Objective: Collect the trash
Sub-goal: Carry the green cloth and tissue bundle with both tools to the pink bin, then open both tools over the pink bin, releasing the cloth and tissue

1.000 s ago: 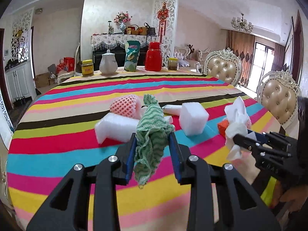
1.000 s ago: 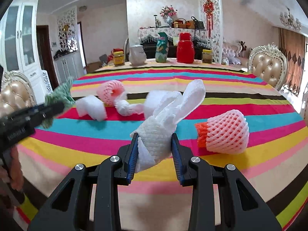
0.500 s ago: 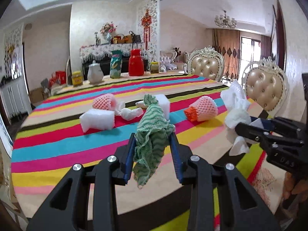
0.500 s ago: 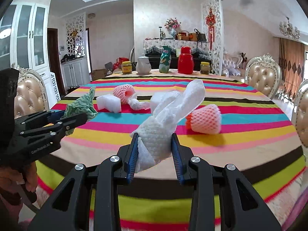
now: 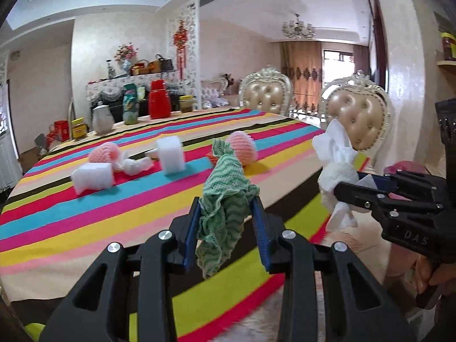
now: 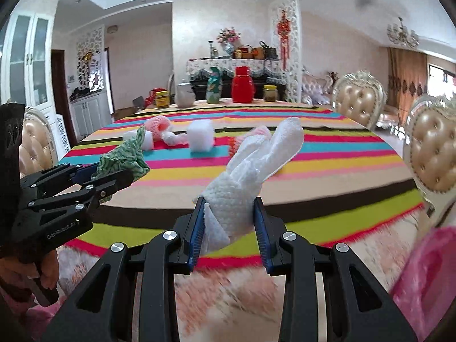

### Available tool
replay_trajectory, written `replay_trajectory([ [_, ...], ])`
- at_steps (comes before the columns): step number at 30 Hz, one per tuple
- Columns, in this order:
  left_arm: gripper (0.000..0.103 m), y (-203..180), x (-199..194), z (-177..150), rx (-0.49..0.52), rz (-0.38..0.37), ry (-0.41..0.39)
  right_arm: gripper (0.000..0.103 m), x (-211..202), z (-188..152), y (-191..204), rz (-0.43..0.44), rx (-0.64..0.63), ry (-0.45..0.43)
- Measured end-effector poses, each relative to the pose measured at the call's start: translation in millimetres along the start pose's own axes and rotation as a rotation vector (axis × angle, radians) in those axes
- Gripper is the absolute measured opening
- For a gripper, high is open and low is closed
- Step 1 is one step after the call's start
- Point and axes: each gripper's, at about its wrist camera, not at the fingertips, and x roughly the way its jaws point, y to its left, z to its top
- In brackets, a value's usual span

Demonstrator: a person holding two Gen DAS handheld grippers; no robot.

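1. We see our left tool [image 5: 226, 222] clenched on a crumpled green net cloth [image 5: 225, 196]; the cloth hangs between the blue pads, off the near edge of the striped tabletop [image 5: 85, 213].
2. Our right tool [image 6: 229, 223] is clenched on a white paper towel wad [image 6: 250, 176], also held clear of the tabletop's near edge.
3. In the right wrist view, the left tool's black body carries pale lettering that we read as "GenRobot.AI".
4. In the left wrist view, the right tool's body shows letters that look like "DAS"; the rest is cut off.
5. On the tabletop we see 2 pink foam fruit nets [image 5: 104, 154], 2 white foam blocks [image 5: 171, 155] and a twisted white wrap [image 5: 136, 165].
6. At the far edge stand a red thermos [image 6: 242, 84], a white jug [image 6: 184, 94] and jars whose labels are too small for us to read.
7. Something pink [image 6: 427, 279] shows at the lower right of the right wrist view.
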Motion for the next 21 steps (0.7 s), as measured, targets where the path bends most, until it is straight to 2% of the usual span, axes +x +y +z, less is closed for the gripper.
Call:
replay_trajectory([
  [10, 0.035, -27, 4, -2, 0.018, -0.072, 0.022, 0.033, -23, -19, -24, -0.051, 0.032, 0.002],
  [17, 0.035, -42, 9, -3, 0.038, -0.123, 0.039, 0.033, -44, -30, -52, -0.119, 0.060, -0.009],
  [21, 0.035, -59, 16, -2, 0.054, -0.184, 0.058, 0.033, -58, -35, -71, -0.177, 0.081, -0.010],
])
